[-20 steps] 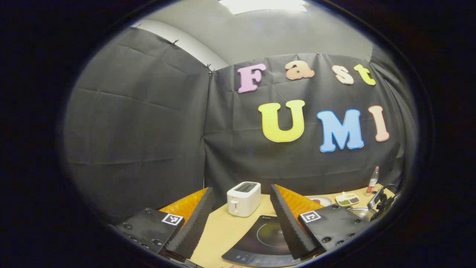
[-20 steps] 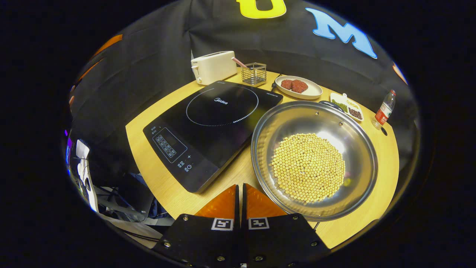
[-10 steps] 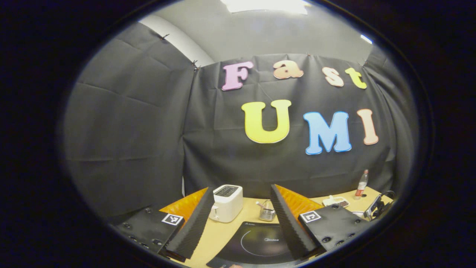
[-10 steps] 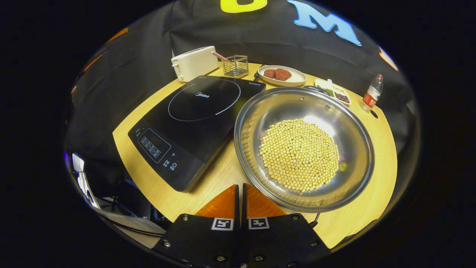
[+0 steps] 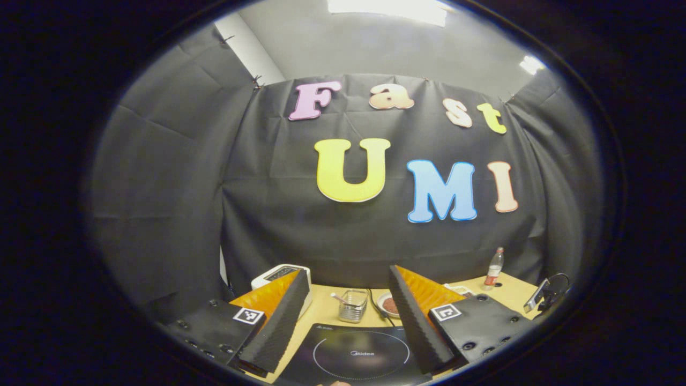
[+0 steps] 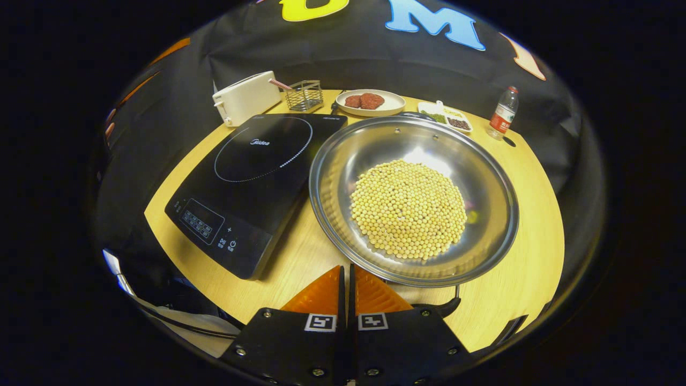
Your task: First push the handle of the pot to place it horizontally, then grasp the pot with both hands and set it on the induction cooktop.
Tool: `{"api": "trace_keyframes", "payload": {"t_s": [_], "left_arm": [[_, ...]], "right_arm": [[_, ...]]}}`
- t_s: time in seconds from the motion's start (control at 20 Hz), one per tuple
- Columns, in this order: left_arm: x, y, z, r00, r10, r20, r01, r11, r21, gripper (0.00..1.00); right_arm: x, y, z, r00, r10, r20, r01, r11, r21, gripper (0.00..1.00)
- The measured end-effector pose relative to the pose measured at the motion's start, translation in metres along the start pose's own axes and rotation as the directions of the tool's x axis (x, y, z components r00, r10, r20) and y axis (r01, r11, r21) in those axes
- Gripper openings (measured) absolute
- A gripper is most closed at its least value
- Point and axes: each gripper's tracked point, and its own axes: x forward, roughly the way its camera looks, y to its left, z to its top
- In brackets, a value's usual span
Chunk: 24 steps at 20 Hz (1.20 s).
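Note:
A wide steel pot [image 6: 482, 177] full of yellow beans sits on the wooden table, right of the black induction cooktop [image 6: 252, 171] and touching its edge. One dark pot handle [image 6: 444, 307] sticks out from the near rim, and a second handle [image 6: 415, 114] shows at the far rim. My right gripper [image 6: 347, 274] is shut with nothing between its fingers, hovering at the near rim just left of that handle. My left gripper [image 5: 348, 271] stands open and level above the cooktop [image 5: 353, 356], holding nothing.
Along the back of the table stand a white toaster [image 6: 246, 98], a wire basket [image 6: 304, 95], a plate of meat [image 6: 370, 102], a small divided dish [image 6: 447, 115] and a bottle [image 6: 504, 113]. The table's near edge [image 6: 236, 300] drops off to cables below.
The left gripper view has swung right, so the toaster slid left and the cooktop centred. The right gripper shifted right along the pot's near rim, and the near handle now shows beside it.

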Motion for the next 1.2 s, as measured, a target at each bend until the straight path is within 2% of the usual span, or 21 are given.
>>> {"api": "trace_keyframes", "payload": {"t_s": [0.4,0.45,0.55,0.7,0.8,1.2], "left_arm": [[0.009,-0.029,-0.006,0.999,-0.041,-0.009,0.041,0.999,-0.003,1.00],[0.010,-0.034,-0.006,0.999,-0.040,-0.011,0.040,0.999,-0.005,0.97],[0.012,-0.045,-0.006,0.999,-0.037,-0.012,0.037,0.999,-0.003,1.00],[0.016,-0.065,-0.004,0.999,-0.038,-0.011,0.038,0.999,0.013,0.97],[0.019,-0.078,-0.001,0.999,-0.041,-0.010,0.041,0.999,0.020,1.00],[0.028,-0.130,-0.002,0.999,-0.050,-0.018,0.051,0.998,0.032,1.00]], "right_arm": [[-0.009,-0.038,-0.010,0.998,-0.055,-0.022,0.056,0.998,0.023,0.01],[-0.011,-0.043,-0.011,0.998,-0.055,-0.025,0.056,0.998,0.024,0.01],[-0.012,-0.054,-0.013,0.998,-0.052,-0.025,0.053,0.998,0.028,0.01],[-0.013,-0.071,-0.015,0.998,-0.052,-0.026,0.053,0.998,0.038,0.01],[-0.014,-0.084,-0.015,0.998,-0.053,-0.026,0.054,0.998,0.044,0.01],[-0.017,-0.135,-0.017,0.997,-0.068,-0.029,0.070,0.996,0.058,0.01]]}}
